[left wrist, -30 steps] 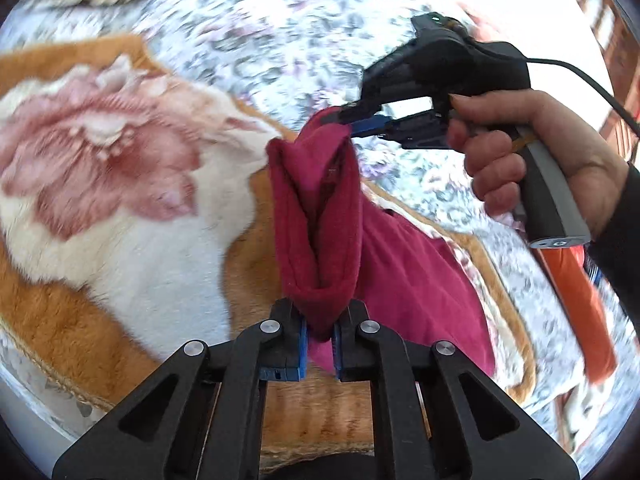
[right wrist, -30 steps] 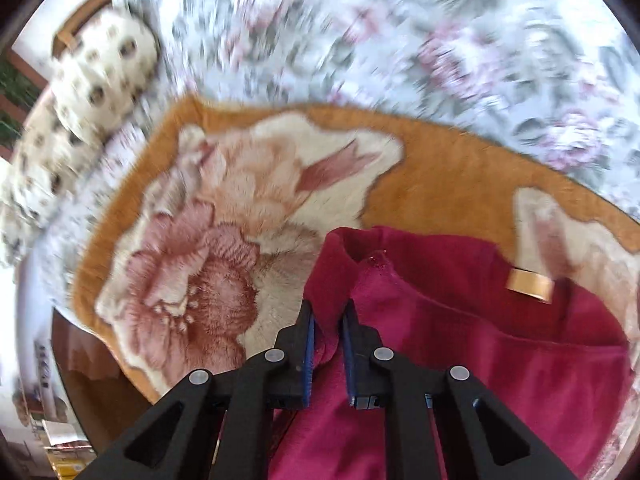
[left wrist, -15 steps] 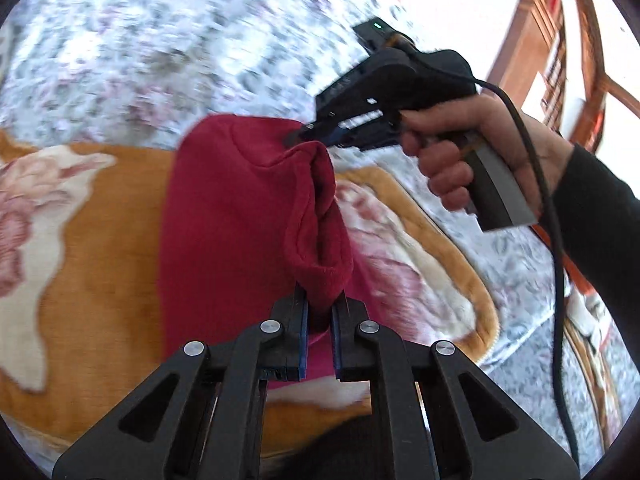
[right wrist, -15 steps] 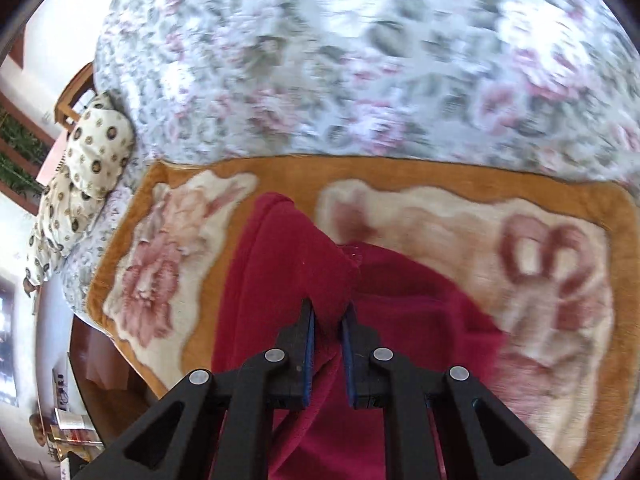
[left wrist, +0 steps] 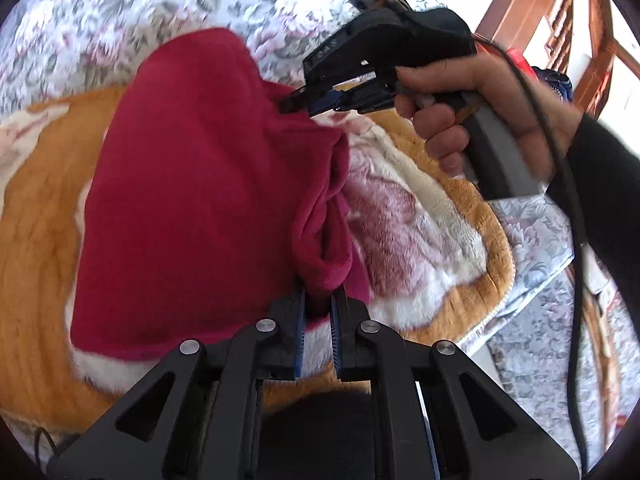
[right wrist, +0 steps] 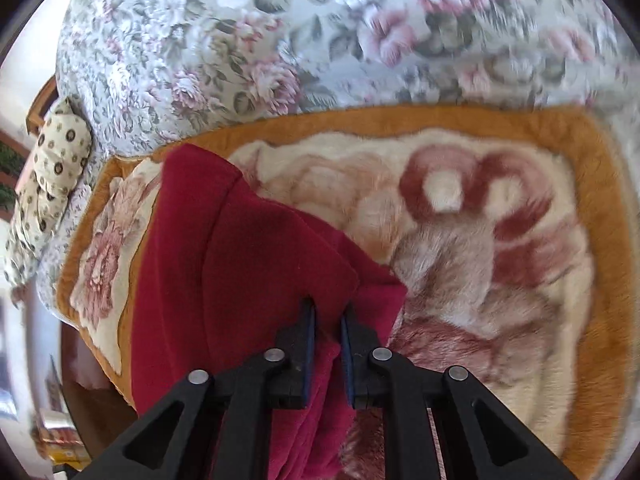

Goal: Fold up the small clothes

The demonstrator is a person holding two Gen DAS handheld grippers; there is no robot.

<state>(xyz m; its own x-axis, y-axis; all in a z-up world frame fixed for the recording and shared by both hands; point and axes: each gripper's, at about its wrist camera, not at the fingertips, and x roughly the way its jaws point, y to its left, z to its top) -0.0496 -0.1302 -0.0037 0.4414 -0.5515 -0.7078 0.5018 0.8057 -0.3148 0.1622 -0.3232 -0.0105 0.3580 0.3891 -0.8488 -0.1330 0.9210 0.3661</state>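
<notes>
A crimson fleece garment lies folded over on an orange and cream flowered blanket. My left gripper is shut on the garment's near right corner, fabric bunched between the jaws. My right gripper, seen in the left wrist view, pinches the far right corner. In the right wrist view the right gripper is shut on the crimson garment, which drapes left over the blanket.
The blanket lies on a flowered bedspread. A spotted cream pillow sits at the far left. Wooden furniture stands at the right, beyond the bed edge. A cable trails from the right gripper's handle.
Both grippers have carried the held edge of the garment across to the right, laying it folded over the blanket. More of the blanket's right side now shows.
</notes>
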